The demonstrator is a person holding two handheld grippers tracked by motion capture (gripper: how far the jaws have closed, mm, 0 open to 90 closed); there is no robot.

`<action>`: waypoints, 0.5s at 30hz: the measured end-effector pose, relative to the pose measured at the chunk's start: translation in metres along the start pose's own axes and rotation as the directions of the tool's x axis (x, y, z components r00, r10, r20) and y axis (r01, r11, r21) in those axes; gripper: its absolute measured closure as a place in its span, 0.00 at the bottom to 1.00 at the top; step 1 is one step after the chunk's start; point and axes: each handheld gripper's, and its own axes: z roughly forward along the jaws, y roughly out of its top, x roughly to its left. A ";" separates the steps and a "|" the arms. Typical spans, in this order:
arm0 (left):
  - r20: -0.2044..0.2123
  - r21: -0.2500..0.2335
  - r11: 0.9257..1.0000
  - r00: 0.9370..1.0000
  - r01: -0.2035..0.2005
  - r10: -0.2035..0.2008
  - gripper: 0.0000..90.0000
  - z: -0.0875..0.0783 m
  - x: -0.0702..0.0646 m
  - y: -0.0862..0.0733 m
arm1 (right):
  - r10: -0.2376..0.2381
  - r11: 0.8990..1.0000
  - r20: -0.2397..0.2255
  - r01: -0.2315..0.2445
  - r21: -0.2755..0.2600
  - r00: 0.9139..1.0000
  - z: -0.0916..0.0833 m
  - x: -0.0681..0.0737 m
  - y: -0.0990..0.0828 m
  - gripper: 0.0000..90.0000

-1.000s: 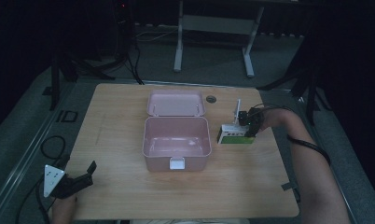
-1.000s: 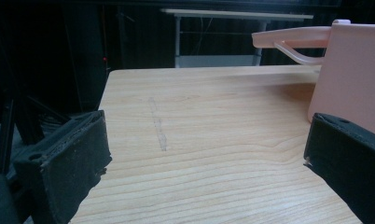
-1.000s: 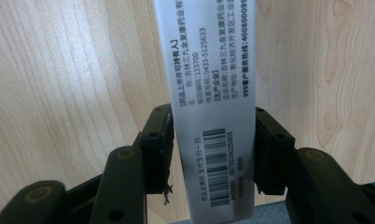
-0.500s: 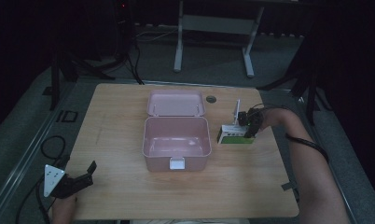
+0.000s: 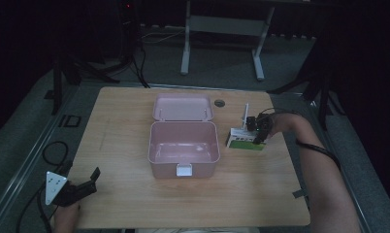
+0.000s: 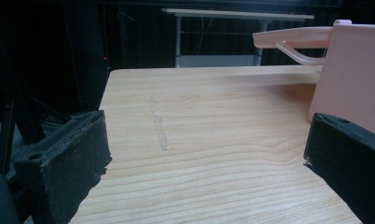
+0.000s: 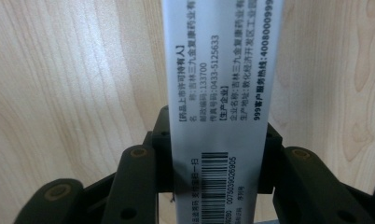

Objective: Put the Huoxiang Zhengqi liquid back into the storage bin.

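A small white-and-green cardboard medicine box (image 5: 245,140) lies right of centre in the high view, on the light wooden table (image 5: 135,111), just beside the open pink plastic lidded case (image 5: 183,145). The right gripper (image 5: 257,136) has its jaws closed against the box's printed side (image 7: 221,93). At lower left, the left gripper (image 5: 81,187) rests with jaws spread wide, holding nothing.

Light wooden table (image 5: 135,204); small dark round disc (image 5: 219,103) near far edge. Metal-legged stand (image 5: 222,29) beyond table. Cables on floor (image 5: 52,150).
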 end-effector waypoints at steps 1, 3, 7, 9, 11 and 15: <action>0.000 0.000 1.000 1.000 0.000 0.000 0.00 0.000 0.000 0.000 | 0.000 1.000 0.000 0.000 0.000 1.000 0.000 0.000 0.000 0.70; 0.000 0.001 1.000 1.000 0.000 0.000 0.00 0.000 0.000 0.000 | 0.015 1.000 -0.008 -0.015 -0.009 1.000 0.000 0.000 -0.001 0.70; 0.000 0.001 1.000 1.000 0.001 -0.001 0.00 0.000 0.000 0.000 | 0.022 1.000 -0.022 -0.022 -0.003 1.000 -0.001 0.002 -0.002 0.70; -0.001 0.001 1.000 1.000 0.001 -0.001 0.00 0.000 0.000 0.000 | 0.018 1.000 -0.025 -0.018 -0.008 1.000 -0.004 0.004 -0.002 0.70; -0.001 0.000 1.000 1.000 0.001 -0.001 0.00 0.000 0.000 0.000 | 0.015 1.000 -0.016 -0.015 -0.007 1.000 -0.005 0.005 -0.001 0.70; -0.001 0.002 1.000 1.000 0.000 0.000 0.00 0.000 0.000 0.000 | 0.032 0.999 -0.023 -0.032 -0.002 0.999 -0.012 0.008 -0.002 0.70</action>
